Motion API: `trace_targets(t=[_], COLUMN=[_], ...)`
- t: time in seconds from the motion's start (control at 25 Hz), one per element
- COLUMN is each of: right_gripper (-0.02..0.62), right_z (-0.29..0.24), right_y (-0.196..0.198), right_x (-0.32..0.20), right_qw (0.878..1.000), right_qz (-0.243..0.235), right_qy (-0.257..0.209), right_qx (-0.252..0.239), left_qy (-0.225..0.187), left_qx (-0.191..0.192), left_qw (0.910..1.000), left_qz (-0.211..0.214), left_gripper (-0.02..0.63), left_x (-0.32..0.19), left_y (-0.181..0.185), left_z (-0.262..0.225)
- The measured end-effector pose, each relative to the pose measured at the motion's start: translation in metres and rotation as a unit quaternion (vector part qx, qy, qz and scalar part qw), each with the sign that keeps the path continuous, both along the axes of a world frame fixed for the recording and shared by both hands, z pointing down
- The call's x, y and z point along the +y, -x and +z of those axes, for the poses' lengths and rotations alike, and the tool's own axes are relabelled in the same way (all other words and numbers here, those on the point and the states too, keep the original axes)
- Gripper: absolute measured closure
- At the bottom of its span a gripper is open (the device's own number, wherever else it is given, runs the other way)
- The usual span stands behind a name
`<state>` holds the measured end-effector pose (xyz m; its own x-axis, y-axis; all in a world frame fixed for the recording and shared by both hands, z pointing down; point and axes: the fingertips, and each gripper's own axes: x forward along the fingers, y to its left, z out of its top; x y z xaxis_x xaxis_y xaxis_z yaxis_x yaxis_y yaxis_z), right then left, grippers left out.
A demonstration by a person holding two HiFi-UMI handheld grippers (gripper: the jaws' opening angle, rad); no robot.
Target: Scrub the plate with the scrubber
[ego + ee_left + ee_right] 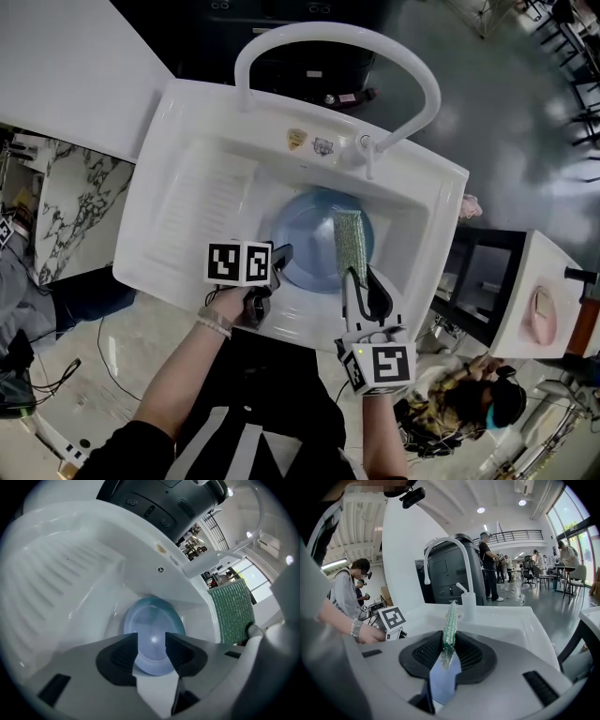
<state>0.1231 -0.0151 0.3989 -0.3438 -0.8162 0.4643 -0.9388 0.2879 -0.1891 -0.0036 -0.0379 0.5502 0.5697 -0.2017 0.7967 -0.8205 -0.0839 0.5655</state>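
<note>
Right gripper (361,281) is closest, jaws clamped tight on the lower end of the green scrubber (351,246); the strip stands edge-on between the pads, so I'd guess it's gripped low to leave the long mesh face free for rubbing. Left gripper (279,255) hangs over the near side of the sink (178,131), jaws wide apart and holding nothing; the plate (305,234) shows through the gap but the pads aren't on it; looks like it's lining up to pin it steady. Plate lies flat in the bottom of the basin; pale blue, round, glossy, no obvious grime; scrubber sits over its right half, contact unclear.
</note>
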Motion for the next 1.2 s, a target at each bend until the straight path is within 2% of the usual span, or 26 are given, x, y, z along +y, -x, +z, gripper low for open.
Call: trace_targets(t=[0.64,1.2], right_gripper=[0.505,0.505], right_z=[0.02,0.029], right_y=[-0.006,-0.009], right_x=[-0.019,-0.026], right_qw=[1.0,1.0], right_qz=[-0.007,0.004], right_qy=[0.019,0.03], right_qx=[0.001,0.0], left_qy=[0.073,0.088], left_qx=[-0.053,-0.069], left_qw=[0.9956,0.9937], left_qz=[-0.023,0.006], left_gripper=[0.436,0.437], left_x=[-0.011,-0.009], left_y=[0.012,0.005], left_z=[0.055,0.083])
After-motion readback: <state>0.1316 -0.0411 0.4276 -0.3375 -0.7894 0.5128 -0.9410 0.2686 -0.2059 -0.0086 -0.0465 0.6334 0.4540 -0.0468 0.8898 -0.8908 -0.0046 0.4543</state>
